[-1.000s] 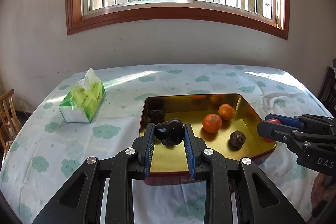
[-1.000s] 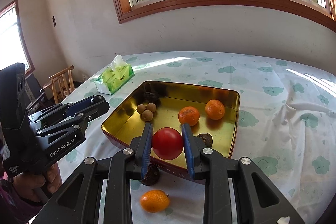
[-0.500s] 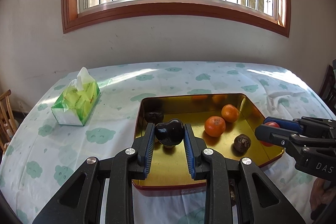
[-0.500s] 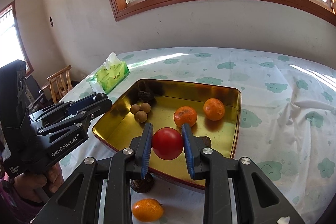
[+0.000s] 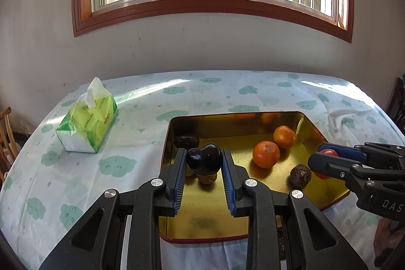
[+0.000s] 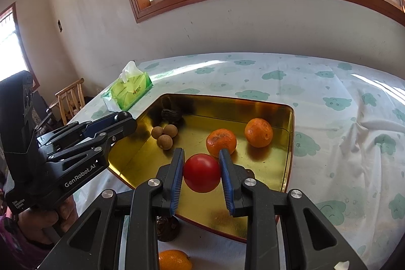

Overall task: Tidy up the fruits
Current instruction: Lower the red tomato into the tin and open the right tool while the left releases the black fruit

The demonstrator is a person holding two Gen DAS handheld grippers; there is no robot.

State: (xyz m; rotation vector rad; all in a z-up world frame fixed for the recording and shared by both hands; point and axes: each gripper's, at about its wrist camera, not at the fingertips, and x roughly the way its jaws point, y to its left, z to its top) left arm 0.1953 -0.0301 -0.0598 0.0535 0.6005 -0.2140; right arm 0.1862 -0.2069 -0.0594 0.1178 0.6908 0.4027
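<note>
The left claw (image 5: 204,163) is clamped on a dark glossy fruit (image 5: 204,160), held above the near-left part of the gold tray (image 5: 298,115). The right claw (image 6: 201,172) is clamped on a red round fruit (image 6: 201,173), held over the tray's near edge. Both fruits sit between the blue pads at about their widest part.

Handling judgement: the red fruit looks smooth, taut and fairly light; its skin is likely slippery and may bruise, so grip across the middle with moderate pressure. The dark fruit is lobed and shiny (its kind cannot be told), so seat the pads on its two broad flanks to prevent twisting.

Tray contents: two mandarins (image 6: 221,141), three small brown round fruits (image 6: 164,135), and a wrinkled dark fruit (image 6: 171,115) at the far-left corner. Another dark fruit (image 6: 167,229) and a small orange fruit (image 6: 174,259) lie on the counter (image 6: 329,143), just outside the tray.

Legible writing: "GenRobot.AI" on the left claw body; "DAS" on the right claw body. The print on the green tissue pack (image 5: 87,122) is too small to read.
</note>
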